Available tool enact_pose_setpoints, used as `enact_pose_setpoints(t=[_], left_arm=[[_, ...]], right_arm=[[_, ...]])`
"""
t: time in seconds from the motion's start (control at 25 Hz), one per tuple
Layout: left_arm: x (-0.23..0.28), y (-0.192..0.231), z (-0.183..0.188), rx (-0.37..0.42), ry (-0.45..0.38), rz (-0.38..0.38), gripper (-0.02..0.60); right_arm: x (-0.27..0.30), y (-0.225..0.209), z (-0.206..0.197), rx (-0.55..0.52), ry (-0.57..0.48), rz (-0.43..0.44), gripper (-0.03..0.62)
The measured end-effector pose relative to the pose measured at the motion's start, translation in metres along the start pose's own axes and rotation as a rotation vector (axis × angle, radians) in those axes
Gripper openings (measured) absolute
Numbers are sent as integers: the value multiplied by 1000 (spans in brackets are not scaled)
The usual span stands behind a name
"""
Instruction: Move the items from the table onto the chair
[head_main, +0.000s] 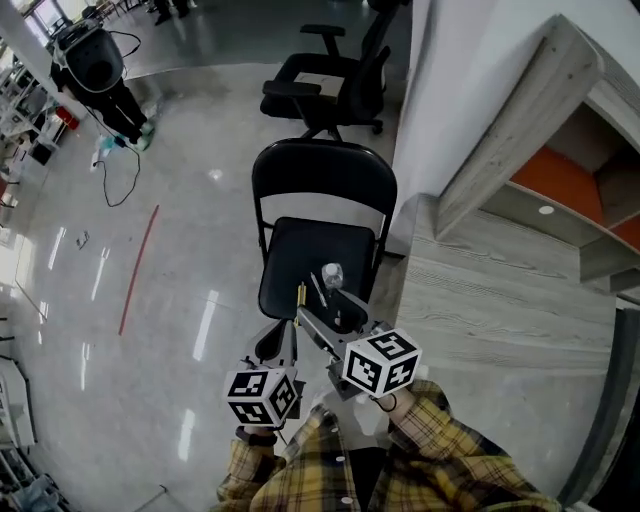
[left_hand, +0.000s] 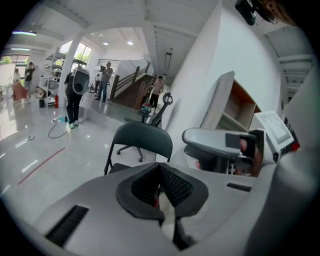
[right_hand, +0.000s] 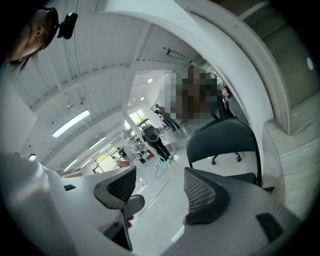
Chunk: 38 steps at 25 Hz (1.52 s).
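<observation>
Ahead of both hand-held grippers: a black folding chair (head_main: 322, 180) stands on the glossy floor, with its backrest on the far side and its seat towards the jaws.
Left hand-held gripper (left_hand: 160, 176): the jaws are pressed together with the pads meeting, and nothing can be seen gripped between them. It is held low, just left of the other gripper and short of the seat's near edge.
Right hand-held gripper (right_hand: 160, 187): the jaws are spread wide, and only floor and the chair show through the gap. It reaches over the near edge of the seat.
Items: a clear rounded piece (head_main: 332, 272), a thin stick (head_main: 318, 290) and a short yellow piece (head_main: 301, 295) lie close together on the seat, just beyond the right hand-held gripper's tips. They are too small to tell what they are.
Desk (head_main: 480, 300): it is grey wood-grain, to the right of the right hand-held gripper and close beside the chair.
Shelf unit (head_main: 560, 180): it is grey with an orange inside, farther right beyond the desk.
Office chair (head_main: 325, 85): it is black, well ahead and past the folding chair's backrest.
Red line (head_main: 140, 268): it runs on the floor well to the left of the left hand-held gripper.
Sleeves (head_main: 440, 450): they are yellow plaid, directly behind both marker cubes.
Person (left_hand: 75, 95): in dark clothes, standing far ahead and to the left.
</observation>
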<state>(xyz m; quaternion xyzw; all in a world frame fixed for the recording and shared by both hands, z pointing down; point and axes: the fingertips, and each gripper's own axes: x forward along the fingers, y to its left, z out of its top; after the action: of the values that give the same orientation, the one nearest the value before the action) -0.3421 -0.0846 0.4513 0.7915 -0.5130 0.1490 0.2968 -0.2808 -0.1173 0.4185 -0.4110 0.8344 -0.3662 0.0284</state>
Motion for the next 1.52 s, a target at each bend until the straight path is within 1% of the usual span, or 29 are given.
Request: enact_pose_setpoints(t=[0.08,0.16,0.24,0.32,0.4,0.48,0.52,0.6,0.8,0.88,1.0,1.12,1.24,1.36,1.52], left_arm=[[3,-24,13,40,-16,-45,5],[9,-54,26,85,-32,-93,5],[17,-89,38,116,-51,-143,5],[23,-128,43,142,-57,-196,5],[28,-169,39,168,-49,-250,5],[32,-212,34,187,-40,-306,5],[33,-235,32,196,-38,-332,5],[37,-278,29,218,-37,-380,5],[49,-371,9,268,-25,-453,5],[54,-404,0,280,-16,-473,5],[59,-450,-10,298,-10,-496,5],[61,-486,-21,309,-8,-512,5],[63,-512,-31,314,-4,-523,5],[65,-528,-35,329,6,-533,5],[65,-536,-31,341,10,-546,5]], right_arm=[[-37,4,24,-10,-68,-1,311],[-77,1,49,-42,-141,-24,310],[-116,-7,71,-87,-189,-40,310],[-157,-17,85,-124,-222,-62,310],[-201,-32,92,-155,-252,-113,310],[-249,-51,99,-184,-279,-186,303],[-274,-61,103,-194,-293,-225,289],[-321,-84,111,-202,-326,-300,238],[-425,-140,121,-213,-391,-471,77],[-459,-157,123,-227,-402,-521,50],[-501,-181,125,-260,-391,-577,33],[-532,-201,123,-279,-374,-613,21],[-554,-217,118,-286,-353,-634,18],[-568,-226,115,-286,-334,-653,18],[-574,-233,116,-271,-330,-663,17]])
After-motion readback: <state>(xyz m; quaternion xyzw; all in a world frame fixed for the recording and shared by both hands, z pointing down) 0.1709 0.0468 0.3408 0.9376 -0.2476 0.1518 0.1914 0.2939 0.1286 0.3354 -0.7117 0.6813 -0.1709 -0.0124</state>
